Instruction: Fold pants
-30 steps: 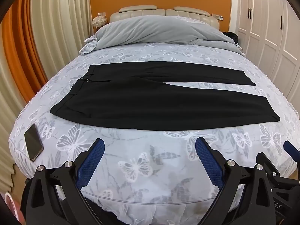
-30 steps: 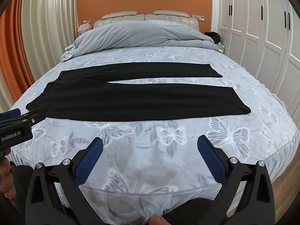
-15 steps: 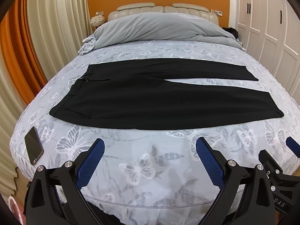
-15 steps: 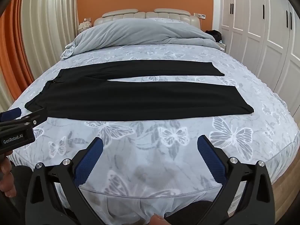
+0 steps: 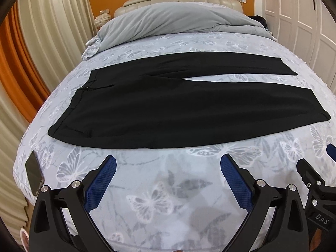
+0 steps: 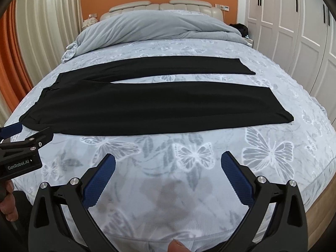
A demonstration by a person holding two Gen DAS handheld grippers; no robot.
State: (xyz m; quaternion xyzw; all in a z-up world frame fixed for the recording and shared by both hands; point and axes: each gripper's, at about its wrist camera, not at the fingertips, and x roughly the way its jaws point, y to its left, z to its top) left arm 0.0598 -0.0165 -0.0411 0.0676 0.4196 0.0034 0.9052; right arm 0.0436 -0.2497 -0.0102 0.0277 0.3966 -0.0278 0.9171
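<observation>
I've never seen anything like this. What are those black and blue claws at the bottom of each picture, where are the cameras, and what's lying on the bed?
There is no robot: a person holds one two-finger gripper in each hand, each with a camera looking forward along its fingers. One picture looks over the left gripper, the other over the right gripper. Both are open and hold nothing. Black pants lie flat on the butterfly-print bed, legs apart, unfolded. A phone lies near the bed's left edge, and a grey duvet is bunched at the headboard.

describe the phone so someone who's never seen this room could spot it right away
Start at the bed with the butterfly-print cover. Go to its near left corner, beyond the waistband of the black pants. The phone lies there: a small, dark, glossy slab, the only hard object on the bedding.
</observation>
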